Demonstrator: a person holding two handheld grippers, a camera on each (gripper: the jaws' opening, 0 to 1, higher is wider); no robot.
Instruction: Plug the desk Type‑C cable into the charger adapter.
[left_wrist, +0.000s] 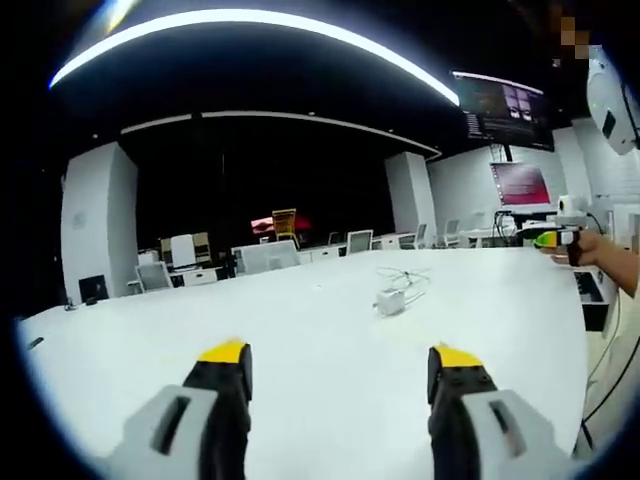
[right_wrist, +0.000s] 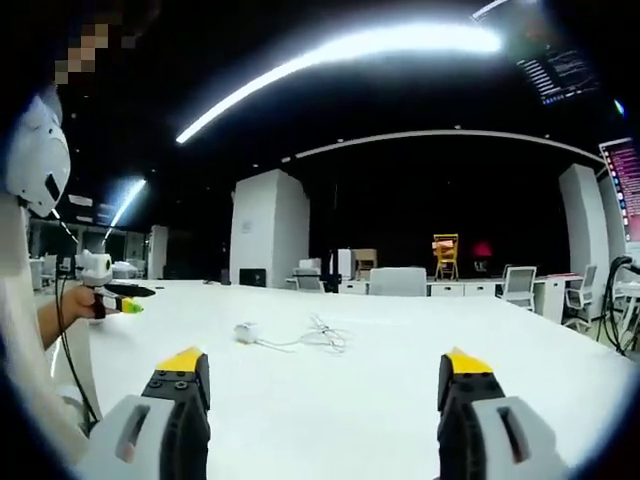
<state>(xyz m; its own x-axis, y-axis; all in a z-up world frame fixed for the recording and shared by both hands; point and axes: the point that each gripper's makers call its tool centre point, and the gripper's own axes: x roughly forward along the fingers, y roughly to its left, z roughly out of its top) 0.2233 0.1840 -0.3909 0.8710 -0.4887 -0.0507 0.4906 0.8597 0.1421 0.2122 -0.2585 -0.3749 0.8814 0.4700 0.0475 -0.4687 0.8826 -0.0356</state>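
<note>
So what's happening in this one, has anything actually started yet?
Not yet. A person holds two sets of tongs over a large white table, and both the left tongs and the right tongs are open and empty. The small white charger adapter sits out toward the middle of the table with a thin white cable lying loosely coiled beside it. Whether the cable is already plugged in is too small to tell. Nothing is being touched.

table (left_wrist: 300, 320) white; charger adapter (left_wrist: 389, 301) white; cable (right_wrist: 320, 335) white; hand-held gripper (left_wrist: 340, 375) tips yellow, black
</note>
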